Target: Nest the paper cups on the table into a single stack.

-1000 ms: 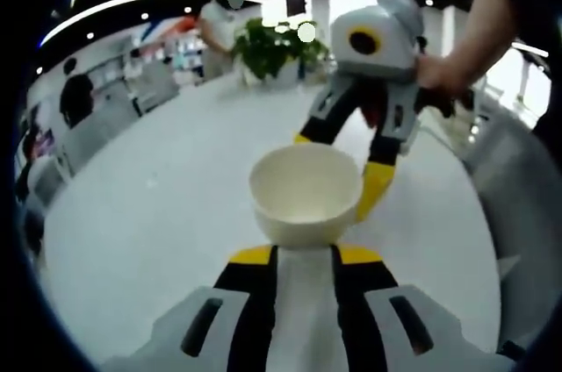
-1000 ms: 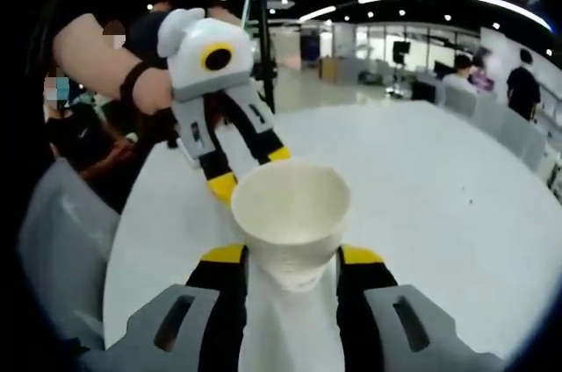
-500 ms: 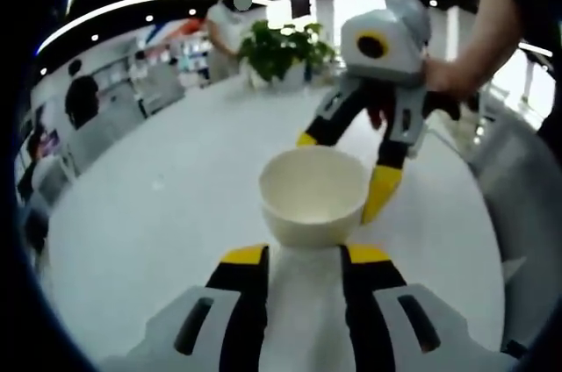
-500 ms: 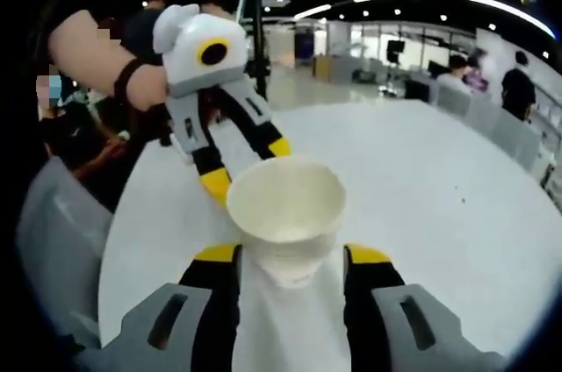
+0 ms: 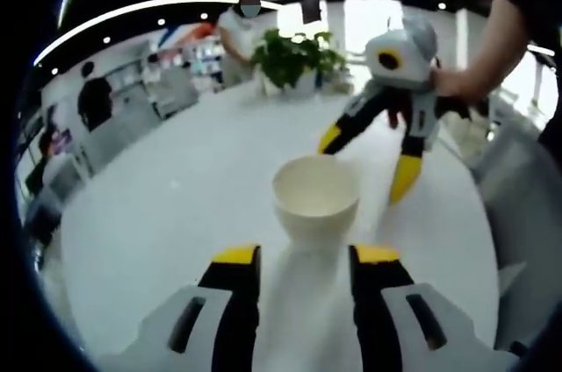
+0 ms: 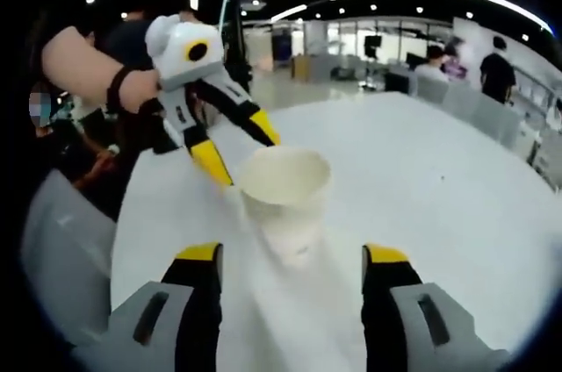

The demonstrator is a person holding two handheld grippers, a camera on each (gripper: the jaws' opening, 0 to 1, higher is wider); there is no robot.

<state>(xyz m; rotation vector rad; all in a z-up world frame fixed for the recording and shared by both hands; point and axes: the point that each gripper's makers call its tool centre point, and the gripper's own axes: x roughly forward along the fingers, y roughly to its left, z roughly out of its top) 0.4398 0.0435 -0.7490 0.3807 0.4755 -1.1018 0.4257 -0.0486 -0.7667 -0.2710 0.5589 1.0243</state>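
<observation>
White round table (image 5: pixel 149 214) is carrying one paper cup stack (image 5: pixel 315 202), upright, centre. Left gripper (image 5: pixel 304 258) & right gripper (image 6: pixel 291 258) are both gaping, off it. Nesting's looking done; next prob. just clearing away.

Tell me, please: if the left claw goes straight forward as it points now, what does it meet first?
Most likely the paper cup, standing upright on the white table straight ahead of the open left claw. The right claw lies beyond, though depth is uncertain.

A cream paper cup stack (image 5: pixel 315 199) (image 6: pixel 283 193) stands upright, mouth up, on the white table (image 5: pixel 176 214).
</observation>
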